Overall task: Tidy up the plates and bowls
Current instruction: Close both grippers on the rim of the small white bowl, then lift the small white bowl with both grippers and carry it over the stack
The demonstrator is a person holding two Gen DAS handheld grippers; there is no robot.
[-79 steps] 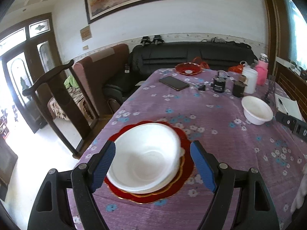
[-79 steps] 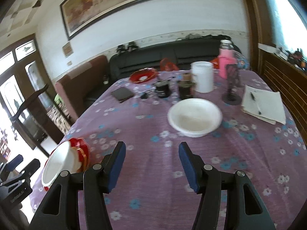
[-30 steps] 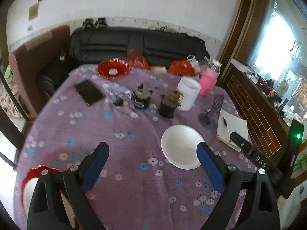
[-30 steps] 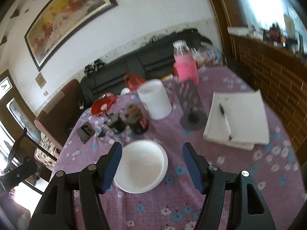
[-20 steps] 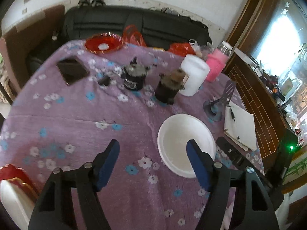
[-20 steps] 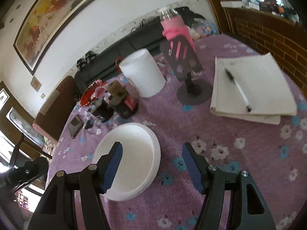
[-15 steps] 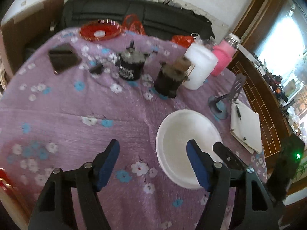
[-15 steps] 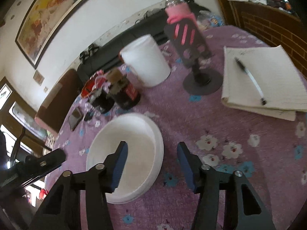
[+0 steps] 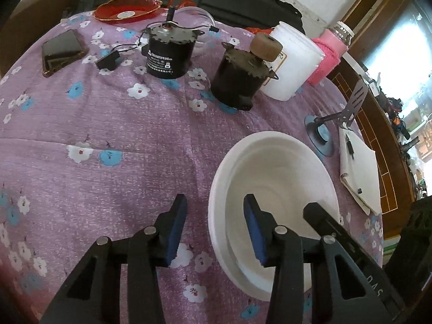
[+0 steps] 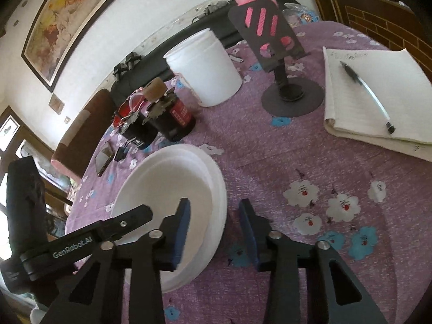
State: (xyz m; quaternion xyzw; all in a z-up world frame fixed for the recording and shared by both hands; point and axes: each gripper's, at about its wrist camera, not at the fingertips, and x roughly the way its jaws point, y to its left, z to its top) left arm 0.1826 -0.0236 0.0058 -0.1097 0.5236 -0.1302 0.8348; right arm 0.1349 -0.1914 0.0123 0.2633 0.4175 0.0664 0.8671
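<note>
Two views. Left wrist: left tongs (image 9: 213, 226) closing astride near-left rim of white bowl (image 9: 272, 178) on table (image 9: 108, 124), pads not yet pressing. Right wrist: right tongs (image 10: 214, 229) closing astride bowl's near-right rim, gap remaining.

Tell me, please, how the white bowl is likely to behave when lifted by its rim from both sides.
The white bowl looks thin and foam-like, so probably light, and its rim may flex. The left gripper and right gripper are closing across opposite edges, pads not yet pressing. It looks like several nested bowls, so lower ones might slip off.
</note>
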